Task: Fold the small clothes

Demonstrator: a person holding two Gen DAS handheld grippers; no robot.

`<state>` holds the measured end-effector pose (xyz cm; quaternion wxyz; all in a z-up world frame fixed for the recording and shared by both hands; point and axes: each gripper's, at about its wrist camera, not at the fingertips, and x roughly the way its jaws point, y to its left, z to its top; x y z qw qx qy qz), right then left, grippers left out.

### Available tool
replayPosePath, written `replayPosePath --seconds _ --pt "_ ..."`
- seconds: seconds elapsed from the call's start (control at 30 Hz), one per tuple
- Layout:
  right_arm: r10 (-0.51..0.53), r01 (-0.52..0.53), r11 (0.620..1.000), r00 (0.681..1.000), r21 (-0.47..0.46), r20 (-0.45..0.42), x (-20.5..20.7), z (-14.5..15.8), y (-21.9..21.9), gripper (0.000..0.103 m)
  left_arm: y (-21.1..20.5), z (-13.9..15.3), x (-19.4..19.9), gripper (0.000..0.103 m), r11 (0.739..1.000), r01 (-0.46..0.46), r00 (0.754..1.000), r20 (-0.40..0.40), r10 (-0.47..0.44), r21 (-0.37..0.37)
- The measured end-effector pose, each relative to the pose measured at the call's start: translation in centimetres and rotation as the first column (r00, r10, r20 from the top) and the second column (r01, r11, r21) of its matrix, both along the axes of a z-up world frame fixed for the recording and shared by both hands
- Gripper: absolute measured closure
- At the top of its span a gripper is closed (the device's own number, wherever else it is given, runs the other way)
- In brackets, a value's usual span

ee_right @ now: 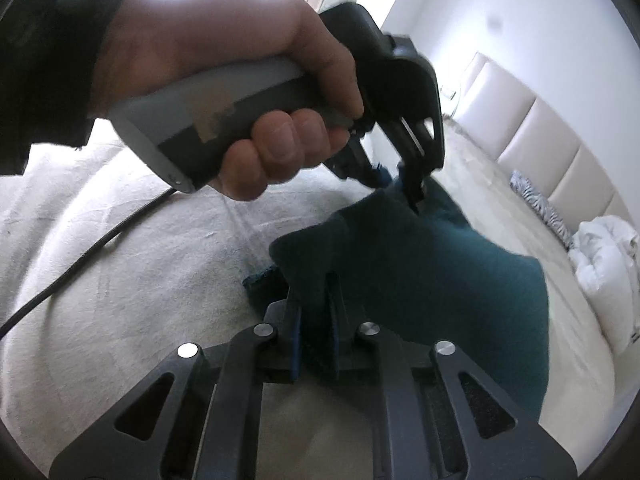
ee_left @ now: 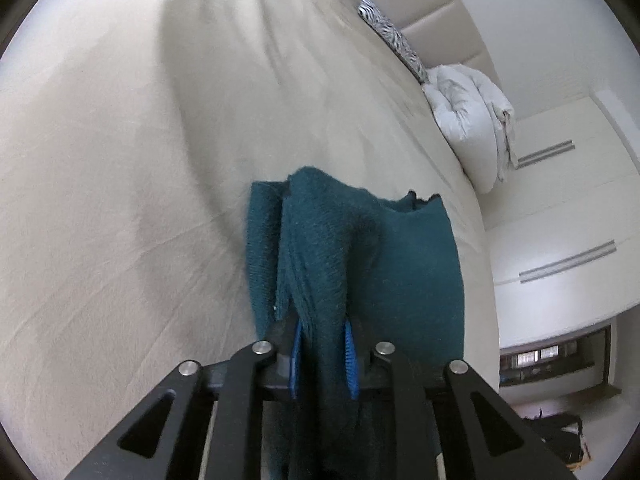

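Note:
A dark teal knitted garment (ee_left: 400, 248) lies bunched on the cream bed sheet (ee_left: 120, 160). My left gripper (ee_left: 323, 356) is shut on a thick raised fold of it, and the cloth fills the gap between the blue pads. In the right wrist view the garment (ee_right: 440, 280) stretches between both grippers. My right gripper (ee_right: 316, 340) is shut on its near edge. A hand (ee_right: 240, 80) holds the left gripper (ee_right: 400, 188), which pinches the garment's far edge just above the sheet (ee_right: 120, 280).
A folded white duvet (ee_left: 468, 112) and a zebra-print pillow (ee_left: 392, 36) sit by the padded headboard (ee_left: 420, 0). White wardrobe doors (ee_left: 560, 208) stand beyond the bed's edge. A black cable (ee_right: 80, 260) trails over the sheet at left.

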<state>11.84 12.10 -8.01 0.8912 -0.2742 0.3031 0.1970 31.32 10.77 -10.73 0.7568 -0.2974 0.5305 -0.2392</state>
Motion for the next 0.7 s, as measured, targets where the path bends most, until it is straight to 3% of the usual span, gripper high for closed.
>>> replayPosePath --seconds 0.1,0.13,0.2,0.27,0.37,0.5,0.53,0.57,0.63,0.7 --pt "-0.003 0.005 0.999 0.998 0.034 -0.057 1.2 -0.5 -2.2 0.086 0.6 2.8 -1.3 0.067 0.99 -0.068 0.994 0.088 0.057 0.122" --pt "0.004 0.002 0.998 0.996 0.063 -0.085 0.9 -0.1 -3.0 0.085 0.8 4.1 -2.0 0.067 0.982 -0.092 0.989 0.131 0.071 0.165" --pt "0.017 0.005 0.987 0.99 0.16 -0.137 0.0 1.3 -5.1 0.085 1.0 6.1 -3.2 0.067 0.977 -0.112 0.977 0.201 0.074 0.182" --pt "0.001 0.05 0.963 0.982 0.265 -0.188 -0.4 2.5 -7.5 0.085 0.3 7.5 -4.4 0.067 0.974 -0.105 0.965 0.257 0.052 0.199" --pt "-0.063 0.174 0.891 0.962 0.42 -0.264 0.0 3.6 -13.1 0.085 -2.7 7.8 -6.1 0.067 0.957 -0.037 0.954 0.295 -0.052 0.288" --pt "-0.158 0.381 0.718 0.904 0.582 -0.397 2.8 4.7 -20.5 0.082 -5.8 5.2 -7.3 0.067 0.921 0.011 0.953 0.275 -0.128 0.39" --pt "-0.156 0.409 0.675 0.893 0.614 -0.422 3.6 4.9 -22.0 0.074 -6.2 4.4 -7.4 0.067 0.904 0.006 0.953 0.273 -0.135 0.428" --pt "-0.129 0.428 0.612 0.884 0.665 -0.45 4.5 4.8 -23.5 0.061 -6.3 3.5 -7.5 0.068 0.887 -0.001 0.95 0.278 -0.143 0.461" --pt "-0.09 0.446 0.523 0.876 0.726 -0.473 7.1 3.5 -25.5 0.046 -6.0 2.4 -7.8 0.071 0.883 -0.006 0.944 0.294 -0.15 0.47" --pt "-0.013 0.47 0.449 0.854 0.76 -0.52 9.0 2.6 -26.3 0.046 -5.7 1.9 -8.2 0.071 0.887 -0.004 0.934 0.318 -0.161 0.461"
